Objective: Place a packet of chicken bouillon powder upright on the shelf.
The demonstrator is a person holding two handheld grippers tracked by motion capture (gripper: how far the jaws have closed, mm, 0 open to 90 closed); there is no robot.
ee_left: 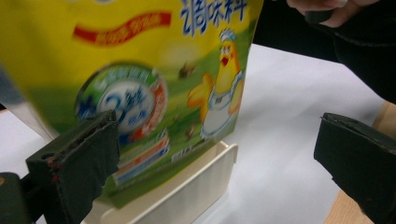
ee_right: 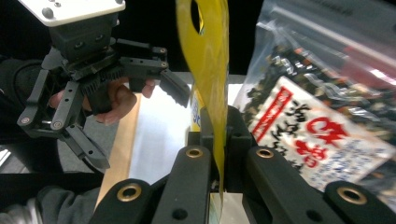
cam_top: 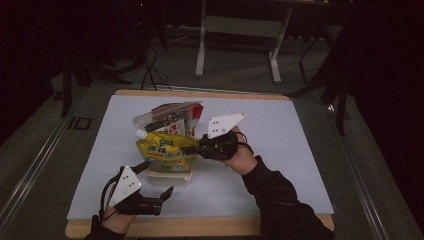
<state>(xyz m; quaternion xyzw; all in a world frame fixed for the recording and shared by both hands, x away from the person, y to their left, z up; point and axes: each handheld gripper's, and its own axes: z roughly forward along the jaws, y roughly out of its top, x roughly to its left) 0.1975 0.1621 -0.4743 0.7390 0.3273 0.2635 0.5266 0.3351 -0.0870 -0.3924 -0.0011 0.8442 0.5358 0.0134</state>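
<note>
- The yellow spouted pouch [cam_top: 167, 152] is sitting upright at centre frame in the high view, its base dropped into a shallow cream tray [cam_top: 167, 178] on the white table [cam_top: 280, 145].
- The right gripper [cam_top: 192, 149] is reaching in from right of centre, and the right gripper view is showing its jaws pressed together on the pouch's thin side edge [ee_right: 215, 70], the yellow film running up between them.
- The left gripper [cam_top: 169, 192] is hovering at lower left of the high view, near the tray's front edge. Its jaws are standing spread wide and holding nothing; the left gripper view is showing the pouch face [ee_left: 140, 70] and the tray rim [ee_left: 187, 186] in the gap between them.
- A clear zip bag of dark snack mix with a red-and-white label [cam_top: 172, 117] is leaning just behind the pouch, toward upper centre; touching or not, I cannot tell.
- Step in hand, as I judge it: seating or steadying the pouch upright in the tray.
- Doing it well: the pinch is on a floppy seam, so the pouch will likely be swinging under it. Keeping the pull straight up rather than sideways should stop the base from riding over the tray rim.
- The open left gripper looks well placed for bracing the tray or the lower front panel; closing gently there, low down, should keep the tray from skating on the smooth tabletop.
- Risk: nudging the zip bag behind and toppling both.
</note>
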